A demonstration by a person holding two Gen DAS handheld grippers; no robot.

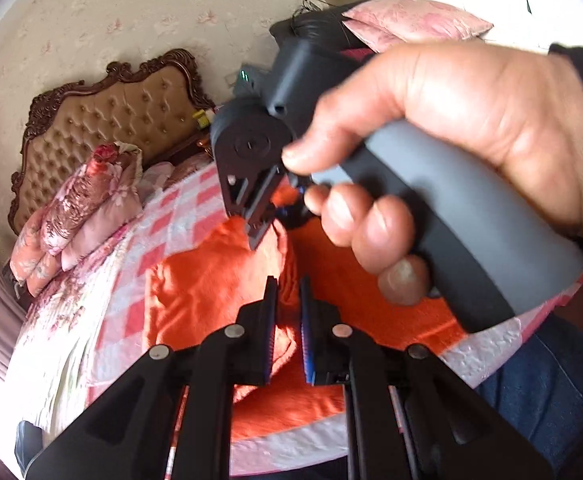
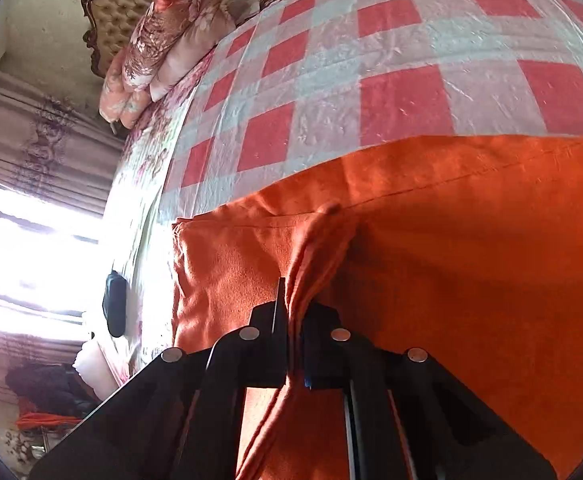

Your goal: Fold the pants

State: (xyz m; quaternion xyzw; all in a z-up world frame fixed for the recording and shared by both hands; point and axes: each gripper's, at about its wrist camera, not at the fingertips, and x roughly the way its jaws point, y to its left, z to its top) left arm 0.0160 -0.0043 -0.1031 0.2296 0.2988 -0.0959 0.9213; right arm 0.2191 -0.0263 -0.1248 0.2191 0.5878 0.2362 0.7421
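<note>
Black linkages of the left gripper (image 1: 287,312) fill the bottom of its own view, the two fingers standing slightly apart with a narrow gap and nothing caught between them; orange cloth shows through the gap but lies beyond the tips. Just past those fingers, the right hand (image 1: 451,152) wraps a grey handle, and the right gripper (image 1: 257,216) points down at the pants (image 1: 211,280), its tips at the cloth.

From the right wrist view, the right gripper (image 2: 293,308) is clamped on a bunched ridge of the pants (image 2: 471,280); the fabric pulls up into a gathered fold that runs between the fingers and down under the linkage. Away from that fold the orange cloth lies fairly flat, with a seam line running across it.

The pants rest on the bed (image 2: 371,80), on a red, pink and white checked cover, at the end far from the headboard (image 1: 103,120). A stack of floral quilts (image 1: 79,216) sits on the bed just in front of the headboard. A pink pillow (image 1: 411,24) shows above the right hand. Beside the bed, a bright window (image 2: 23,256) with curtains glares white.
</note>
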